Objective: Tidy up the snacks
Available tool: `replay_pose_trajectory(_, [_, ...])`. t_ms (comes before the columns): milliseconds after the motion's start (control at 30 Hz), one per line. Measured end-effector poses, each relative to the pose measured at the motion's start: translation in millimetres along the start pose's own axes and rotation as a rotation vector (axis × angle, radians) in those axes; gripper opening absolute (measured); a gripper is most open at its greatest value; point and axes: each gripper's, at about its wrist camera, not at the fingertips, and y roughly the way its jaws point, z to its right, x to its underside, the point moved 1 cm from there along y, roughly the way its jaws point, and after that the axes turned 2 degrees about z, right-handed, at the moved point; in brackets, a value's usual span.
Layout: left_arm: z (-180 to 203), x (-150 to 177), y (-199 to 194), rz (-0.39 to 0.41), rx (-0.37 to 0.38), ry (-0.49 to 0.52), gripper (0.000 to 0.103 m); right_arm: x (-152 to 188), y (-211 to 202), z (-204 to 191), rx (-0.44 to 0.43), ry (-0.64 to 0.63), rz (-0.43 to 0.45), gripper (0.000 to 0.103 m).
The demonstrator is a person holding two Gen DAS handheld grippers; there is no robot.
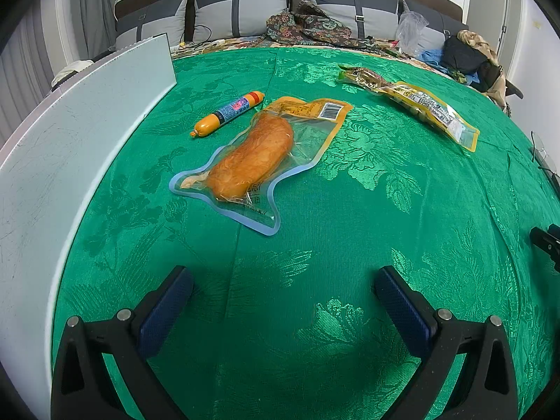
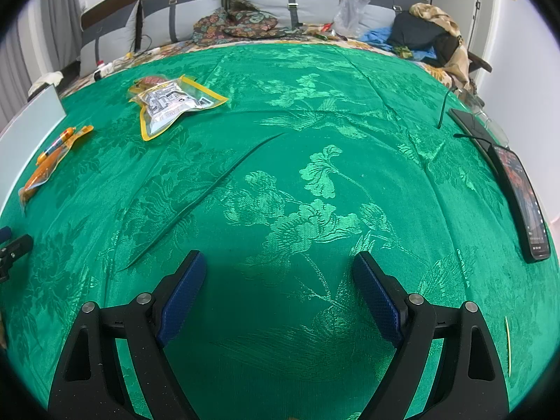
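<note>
On the green cloth a clear pouch with an orange meat piece (image 1: 250, 159) lies ahead of my left gripper (image 1: 283, 283), which is open and empty. An orange sausage stick (image 1: 227, 113) rests behind the pouch, near the white board. Two yellow-edged snack packets (image 1: 409, 105) lie overlapping at the far right. In the right wrist view those packets (image 2: 168, 103) sit far left, and the orange pouch (image 2: 49, 159) and sausage stick (image 2: 57, 141) lie at the left edge. My right gripper (image 2: 278, 269) hovers open over bare cloth.
A white board (image 1: 70, 147) stands along the left edge. Two phones (image 2: 521, 196) and a cable lie at the right edge. A thin stick (image 2: 507, 344) lies lower right. Pillows, clothes and a plastic bag are piled at the far end.
</note>
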Motion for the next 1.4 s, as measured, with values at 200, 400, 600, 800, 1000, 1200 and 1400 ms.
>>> replay_pose_trajectory(200, [0, 0, 1, 0.0, 0.0, 0.0, 0.103, 0, 0, 0, 0.0, 0.0, 0.0, 0.089])
replay_pose_trajectory(400, [0, 0, 0, 0.0, 0.0, 0.0, 0.103, 0, 0, 0, 0.0, 0.001, 0.0, 0.089])
replay_pose_trajectory(600, [0, 0, 1, 0.0, 0.0, 0.0, 0.103, 1, 0, 1, -0.001, 0.001, 0.0, 0.089])
replay_pose_trajectory(800, [0, 0, 1, 0.0, 0.001, 0.001, 0.103, 1, 0, 0, -0.001, 0.001, 0.0, 0.089])
replay_pose_trajectory(1000, [-2, -2, 0, -0.073, 0.052, 0.066, 0.103, 1, 0, 1, -0.001, 0.002, 0.001, 0.089])
replay_pose_trajectory(1200, [-17, -46, -7, -0.067, 0.049, 0.093, 0.102, 1, -1, 0, -0.001, 0.002, 0.001, 0.089])
replay_pose_trajectory(1400, [-21, -98, 48, -0.2, 0.039, 0.154, 0.102, 1, 0, 0, -0.001, 0.003, 0.001, 0.089])
